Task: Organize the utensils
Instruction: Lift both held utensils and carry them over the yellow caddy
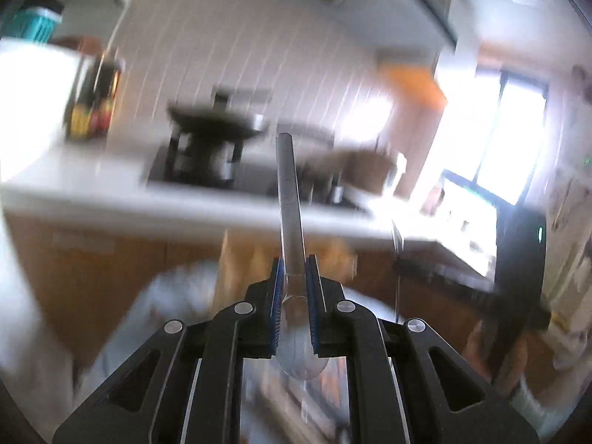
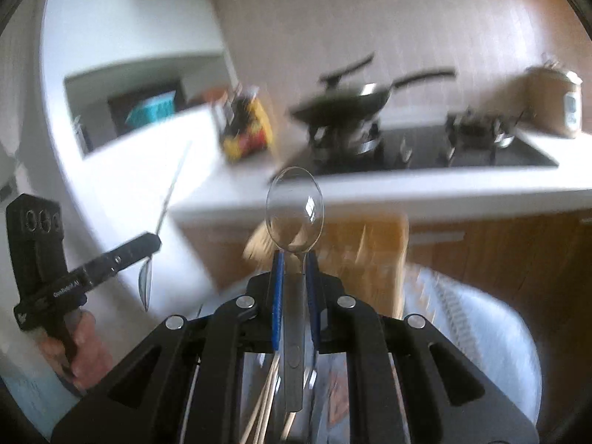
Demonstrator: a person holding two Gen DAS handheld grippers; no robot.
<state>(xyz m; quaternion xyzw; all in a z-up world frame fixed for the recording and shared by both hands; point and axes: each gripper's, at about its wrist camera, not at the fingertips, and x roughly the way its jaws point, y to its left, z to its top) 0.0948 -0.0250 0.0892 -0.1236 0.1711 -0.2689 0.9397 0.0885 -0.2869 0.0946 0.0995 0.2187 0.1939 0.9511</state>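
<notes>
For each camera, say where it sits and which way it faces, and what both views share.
Left wrist: sits on the left gripper, faces the blurred counter; its jaws clamp a spoon, handle forward.
Right wrist: sits on the right gripper, faces the counter and stove; its jaws clamp another spoon, bowl forward; the person's left hand shows.
Shared: the pan and the left spoon.

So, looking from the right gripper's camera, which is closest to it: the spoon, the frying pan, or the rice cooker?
1. Spoon, clamped in the right gripper.
2. Frying pan, on the stove, centre.
3. Rice cooker, far right on the counter, seemingly farthest, though blur makes pan versus cooker close.
</notes>
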